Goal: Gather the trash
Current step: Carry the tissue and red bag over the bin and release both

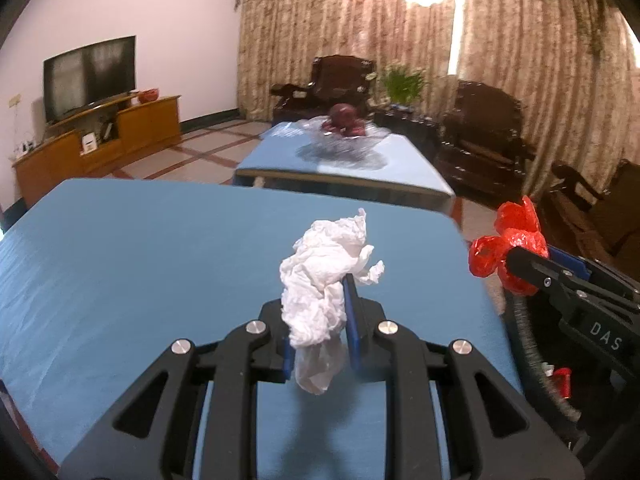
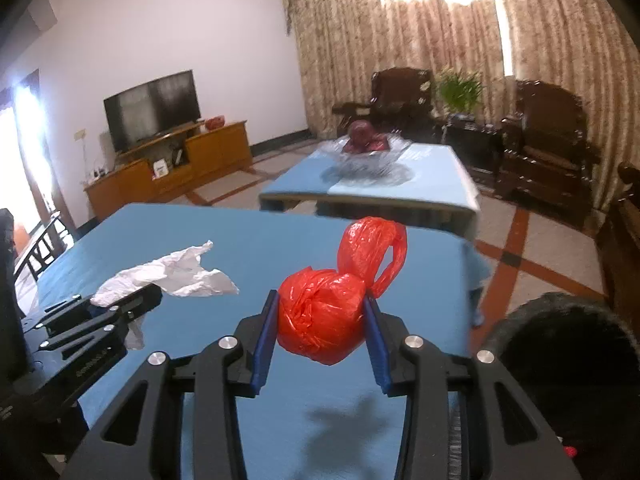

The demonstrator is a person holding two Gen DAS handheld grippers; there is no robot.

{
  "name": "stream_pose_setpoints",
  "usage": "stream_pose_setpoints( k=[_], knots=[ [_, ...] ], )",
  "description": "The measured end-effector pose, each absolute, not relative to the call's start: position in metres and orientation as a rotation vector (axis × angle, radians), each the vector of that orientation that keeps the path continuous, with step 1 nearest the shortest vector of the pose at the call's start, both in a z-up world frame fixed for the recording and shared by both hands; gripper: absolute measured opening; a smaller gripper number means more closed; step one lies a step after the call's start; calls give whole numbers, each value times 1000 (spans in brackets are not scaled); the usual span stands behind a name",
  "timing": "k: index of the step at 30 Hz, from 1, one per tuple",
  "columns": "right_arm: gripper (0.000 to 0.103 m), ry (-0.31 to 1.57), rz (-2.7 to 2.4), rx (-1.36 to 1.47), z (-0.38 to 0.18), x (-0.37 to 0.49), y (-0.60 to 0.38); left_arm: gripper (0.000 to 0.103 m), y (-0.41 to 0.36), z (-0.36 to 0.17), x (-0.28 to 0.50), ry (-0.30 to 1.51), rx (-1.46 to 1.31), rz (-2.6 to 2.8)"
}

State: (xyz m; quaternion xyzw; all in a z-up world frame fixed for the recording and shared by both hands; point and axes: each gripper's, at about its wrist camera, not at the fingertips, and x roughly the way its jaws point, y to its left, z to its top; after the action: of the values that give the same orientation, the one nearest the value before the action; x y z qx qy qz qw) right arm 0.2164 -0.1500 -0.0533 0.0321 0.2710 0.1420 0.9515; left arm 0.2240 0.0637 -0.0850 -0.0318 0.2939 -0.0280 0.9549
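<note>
My left gripper (image 1: pixel 318 312) is shut on a crumpled white tissue (image 1: pixel 324 276) and holds it above the blue table (image 1: pixel 140 260); its shadow falls on the table below. It also shows in the right wrist view (image 2: pixel 120 304) with the tissue (image 2: pixel 176 274). My right gripper (image 2: pixel 322 320) is shut on a knotted red plastic bag (image 2: pixel 320 320), held above the table's right part (image 2: pixel 260 240). In the left wrist view the red bag (image 1: pixel 504 248) sits in the right gripper (image 1: pixel 516 264) past the table's right edge.
A dark round bin (image 2: pixel 568 360) stands at the lower right beside the table. A second blue table (image 1: pixel 344 164) with a glass fruit bowl (image 1: pixel 344 136) stands beyond. A TV (image 1: pixel 90 76) on a wooden cabinet is at left, dark armchairs (image 1: pixel 480 136) at right.
</note>
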Motion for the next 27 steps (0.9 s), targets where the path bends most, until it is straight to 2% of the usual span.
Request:
stream_pose_setpoints(
  k=[9,27],
  knots=[
    [40,502,175,65,-30,179,-217,19,-15,-67,214,562,-42,-204],
    [40,497,-55,102,-36,144,-326,19,-149,-66,203,571,-2,-444]
  ],
)
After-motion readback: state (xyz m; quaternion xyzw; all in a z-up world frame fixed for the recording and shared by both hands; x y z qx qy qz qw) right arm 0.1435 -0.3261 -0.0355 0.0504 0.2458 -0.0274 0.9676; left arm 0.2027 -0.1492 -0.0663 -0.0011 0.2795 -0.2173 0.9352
